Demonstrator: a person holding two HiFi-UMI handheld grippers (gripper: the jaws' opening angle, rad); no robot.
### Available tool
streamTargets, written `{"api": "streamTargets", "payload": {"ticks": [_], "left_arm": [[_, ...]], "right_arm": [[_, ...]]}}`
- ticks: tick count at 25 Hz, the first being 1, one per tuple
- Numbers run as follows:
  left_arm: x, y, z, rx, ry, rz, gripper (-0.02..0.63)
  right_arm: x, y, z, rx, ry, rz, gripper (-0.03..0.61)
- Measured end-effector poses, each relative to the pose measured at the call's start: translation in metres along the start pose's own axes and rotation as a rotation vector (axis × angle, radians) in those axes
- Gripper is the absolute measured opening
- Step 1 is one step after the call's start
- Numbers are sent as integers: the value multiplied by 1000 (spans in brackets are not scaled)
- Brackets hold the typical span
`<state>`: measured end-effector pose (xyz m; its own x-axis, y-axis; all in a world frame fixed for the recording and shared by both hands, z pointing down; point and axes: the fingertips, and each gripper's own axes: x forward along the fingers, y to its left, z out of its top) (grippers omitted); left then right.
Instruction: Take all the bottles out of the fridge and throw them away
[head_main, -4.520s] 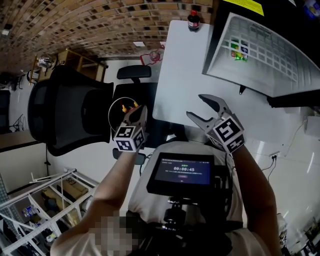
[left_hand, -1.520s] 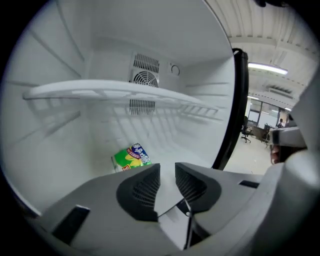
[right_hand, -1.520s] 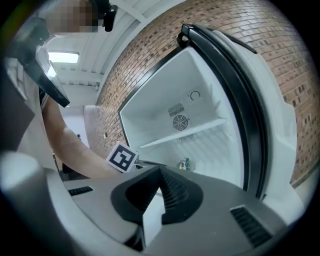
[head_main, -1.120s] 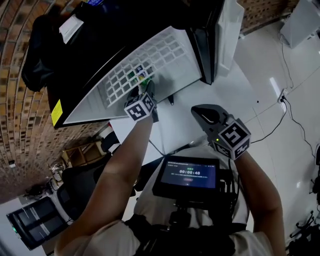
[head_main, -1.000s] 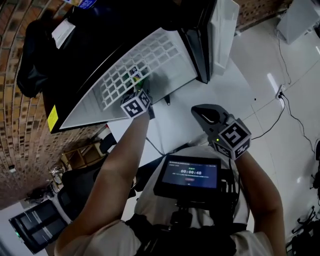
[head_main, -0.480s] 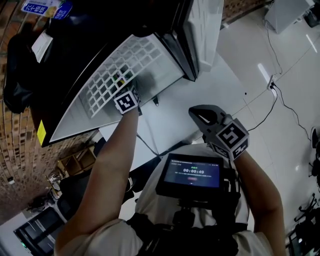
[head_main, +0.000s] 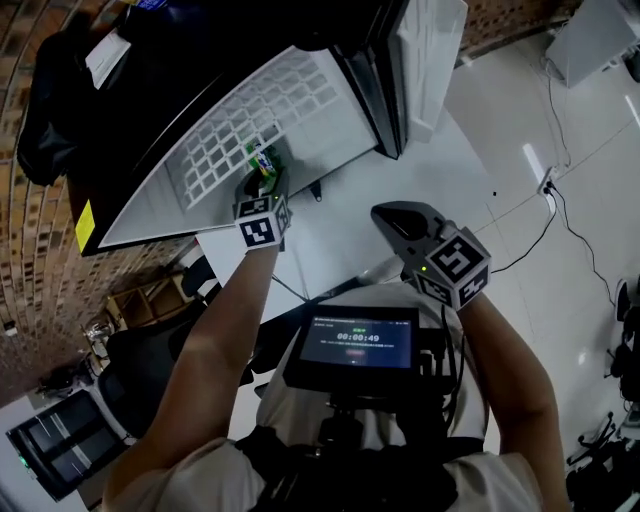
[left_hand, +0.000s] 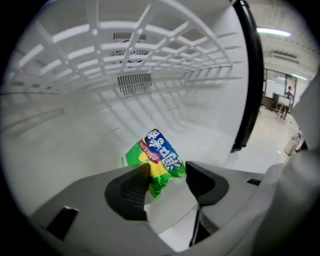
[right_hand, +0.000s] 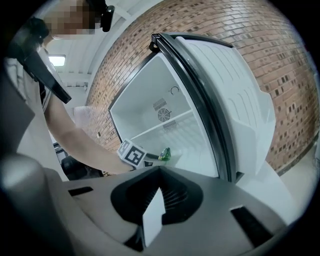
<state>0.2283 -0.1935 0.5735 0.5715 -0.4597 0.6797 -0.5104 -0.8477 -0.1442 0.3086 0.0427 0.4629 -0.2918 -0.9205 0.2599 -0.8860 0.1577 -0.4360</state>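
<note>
A small green bottle (head_main: 263, 160) with a blue, red and yellow label sits between the jaws of my left gripper (head_main: 262, 186) at the front edge of the open fridge (head_main: 250, 110). In the left gripper view the bottle (left_hand: 159, 159) hangs tilted above the fridge floor, and the left gripper (left_hand: 167, 176) has just been closing on it, both pads against its crumpled lower part. My right gripper (head_main: 386, 216) hangs outside the fridge, shut and holding nothing. From the right gripper (right_hand: 159, 186) view I see the bottle (right_hand: 165, 154) just beyond the left gripper's marker cube (right_hand: 131, 153).
The fridge door (head_main: 428, 55) stands open to the right of the cavity. A white wire shelf (left_hand: 125, 55) spans the fridge above the bottle. The fridge stands on a white table (head_main: 420, 170). A screen (head_main: 353, 348) hangs at the person's chest. Cables (head_main: 560, 215) run across the floor on the right.
The left gripper has pulled back toward the fridge's front edge, and the green bottle now shows between its jaws. The right gripper has stayed where it was.
</note>
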Motion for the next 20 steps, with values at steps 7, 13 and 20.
{"api": "streamTargets", "payload": {"ticks": [7,13,20], "left_arm": [[-74,-47,-10,5,-104,-180,238],[-146,-54,-12,-192,-260,-288,238],[-206,-35,-28,-307,-369,-322,238]], "right_arm": [[18,22,-2,-42,32,73,3],[42,46,-2,-72,65,129,3],[82,95,-9,-157,124,266,3]]}}
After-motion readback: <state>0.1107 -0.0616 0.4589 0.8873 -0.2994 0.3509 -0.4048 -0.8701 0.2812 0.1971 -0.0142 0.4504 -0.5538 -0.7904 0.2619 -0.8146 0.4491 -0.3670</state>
